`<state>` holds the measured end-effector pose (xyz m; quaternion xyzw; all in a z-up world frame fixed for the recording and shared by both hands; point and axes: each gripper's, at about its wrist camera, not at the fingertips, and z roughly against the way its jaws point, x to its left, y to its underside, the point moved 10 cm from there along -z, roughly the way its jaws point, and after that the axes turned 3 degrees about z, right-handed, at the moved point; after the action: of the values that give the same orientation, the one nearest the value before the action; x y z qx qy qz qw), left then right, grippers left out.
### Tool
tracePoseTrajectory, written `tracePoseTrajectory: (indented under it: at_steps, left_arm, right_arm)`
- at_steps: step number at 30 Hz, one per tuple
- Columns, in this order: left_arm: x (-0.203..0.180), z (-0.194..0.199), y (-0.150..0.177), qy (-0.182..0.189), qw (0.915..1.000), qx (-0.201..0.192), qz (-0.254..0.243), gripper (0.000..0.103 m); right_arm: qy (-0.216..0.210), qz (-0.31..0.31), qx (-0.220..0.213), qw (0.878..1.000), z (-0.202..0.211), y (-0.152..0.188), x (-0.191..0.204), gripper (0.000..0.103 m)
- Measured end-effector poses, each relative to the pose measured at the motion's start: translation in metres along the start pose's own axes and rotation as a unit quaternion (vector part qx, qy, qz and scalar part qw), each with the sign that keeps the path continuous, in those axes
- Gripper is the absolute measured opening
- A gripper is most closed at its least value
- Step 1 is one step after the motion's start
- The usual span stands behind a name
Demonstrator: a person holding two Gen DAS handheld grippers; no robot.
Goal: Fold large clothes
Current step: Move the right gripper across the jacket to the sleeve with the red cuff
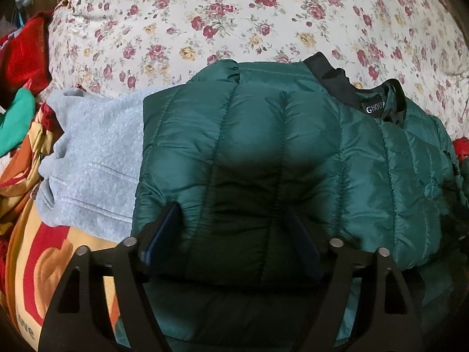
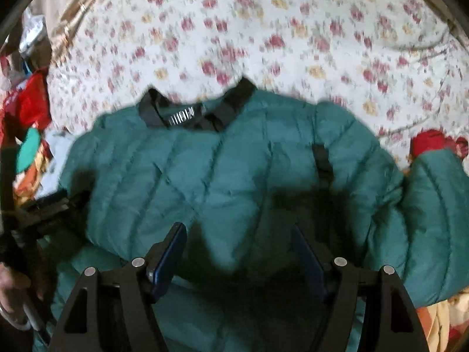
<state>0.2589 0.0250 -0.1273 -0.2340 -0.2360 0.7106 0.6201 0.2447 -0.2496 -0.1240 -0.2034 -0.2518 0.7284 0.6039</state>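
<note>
A dark green quilted puffer jacket with a black collar lies on the bed, its collar pointing away from me. It also fills the blurred right wrist view. My left gripper is open, its blue pads spread over the jacket's left part, right above the fabric. My right gripper is open above the jacket's middle, holding nothing. One sleeve lies out to the right. The left gripper's body shows at the left edge of the right wrist view.
A floral bedsheet covers the bed beyond the jacket. A grey sweatshirt lies under the jacket's left side. Red and green clothes pile at the far left. A patterned orange and red blanket lies at the near left.
</note>
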Motion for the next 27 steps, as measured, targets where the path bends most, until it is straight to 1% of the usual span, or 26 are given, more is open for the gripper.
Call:
tracePoseTrajectory:
  at_steps: [3, 8, 11, 12, 14, 16, 21, 24, 27]
  left_arm:
    - [-0.001, 0.0, 0.0, 0.002, 1.0, 0.0, -0.001, 0.08]
    - [-0.001, 0.002, 0.0, -0.004, 1.0, -0.001, -0.003, 0.081]
    - [-0.001, 0.011, 0.003, -0.005, 1.0, 0.001, 0.002, 0.081]
    - [-0.002, 0.015, 0.004, -0.001, 1.0, 0.002, 0.004, 0.081]
    - [-0.005, 0.023, 0.006, 0.007, 0.9999, 0.003, 0.008, 0.081]
    - [-0.008, 0.03, 0.007, 0.015, 0.9999, 0.001, 0.008, 0.081]
    - [-0.02, 0.057, 0.01, 0.035, 0.9993, -0.011, 0.001, 0.081]
    - [-0.028, 0.072, 0.012, 0.048, 0.9987, -0.017, 0.0, 0.081]
    - [-0.039, 0.084, 0.011, 0.063, 0.9978, -0.021, -0.002, 0.081]
  right_arm:
    - [-0.005, -0.008, 0.013, 1.0, -0.017, 0.01, -0.002, 0.071]
    - [0.012, 0.003, 0.013, 1.0, -0.014, 0.011, 0.001, 0.072]
    - [0.022, -0.005, 0.003, 1.0, 0.0, 0.007, 0.003, 0.073]
    - [0.025, -0.005, -0.002, 1.0, 0.004, 0.005, 0.003, 0.075]
    - [0.03, -0.004, -0.017, 0.999, 0.017, 0.001, 0.006, 0.082]
    - [0.038, -0.001, -0.026, 0.999, 0.026, -0.003, 0.009, 0.084]
    - [0.054, -0.001, -0.033, 0.998, 0.047, -0.003, 0.008, 0.084]
    - [0.069, 0.001, -0.042, 0.997, 0.059, -0.002, 0.002, 0.084]
    - [0.075, -0.002, -0.046, 0.996, 0.07, 0.002, -0.006, 0.084]
